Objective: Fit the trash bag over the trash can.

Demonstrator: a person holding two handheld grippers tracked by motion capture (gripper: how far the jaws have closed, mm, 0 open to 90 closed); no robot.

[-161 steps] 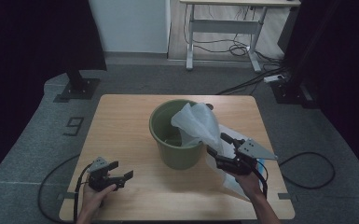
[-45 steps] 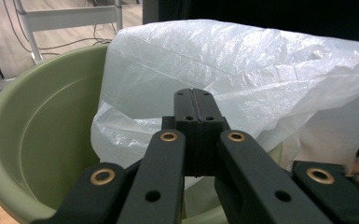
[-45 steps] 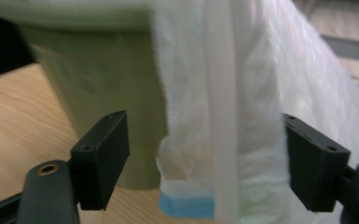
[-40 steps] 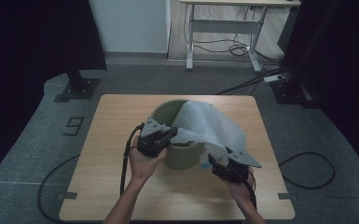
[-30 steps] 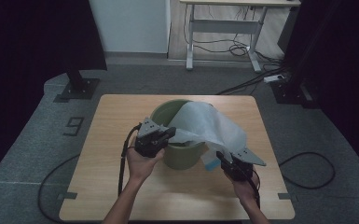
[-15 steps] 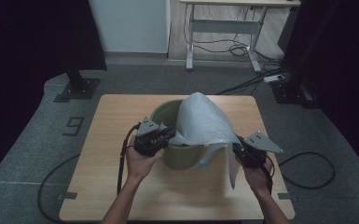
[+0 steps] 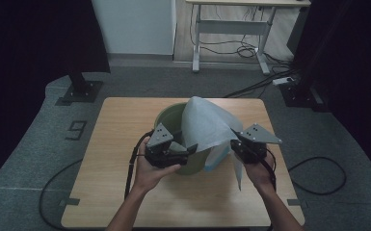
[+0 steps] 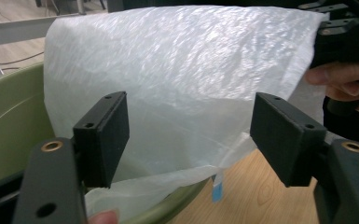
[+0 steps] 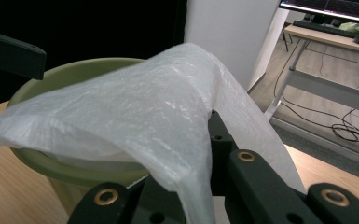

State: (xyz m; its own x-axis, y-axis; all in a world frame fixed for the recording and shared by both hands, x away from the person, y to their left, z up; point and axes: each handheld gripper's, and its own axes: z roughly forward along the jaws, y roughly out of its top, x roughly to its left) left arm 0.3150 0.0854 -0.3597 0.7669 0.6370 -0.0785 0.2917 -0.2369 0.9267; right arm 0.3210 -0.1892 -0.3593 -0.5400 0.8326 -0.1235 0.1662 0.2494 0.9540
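A green bucket (image 7: 166,115) stands in the middle of the wooden table (image 7: 120,120). A thin white plastic bag (image 7: 207,122) is draped over its right rim and rises to a peak. My right gripper (image 7: 235,143) is shut on the bag's right edge, and in the right gripper view the film (image 9: 144,107) runs down between the closed jaws in front of the bucket (image 9: 60,70). At the bucket's near rim my left gripper (image 7: 187,150) has just been opening. Its pads (image 8: 105,135) stand wide apart with the bag (image 8: 182,70) in the gap, not pressed.
A white desk (image 7: 250,14) with cables under it stands behind the table. A black stand base (image 7: 79,89) sits at the far left. Cables trail from both grippers onto the grey floor (image 7: 318,173). Bare tabletop lies left of the bucket and along the near edge.
My right gripper has risen with the bag's edge, pulling the film up into a peak. The left gripper's jaws, shut on the bag at the rim before, have spread apart.
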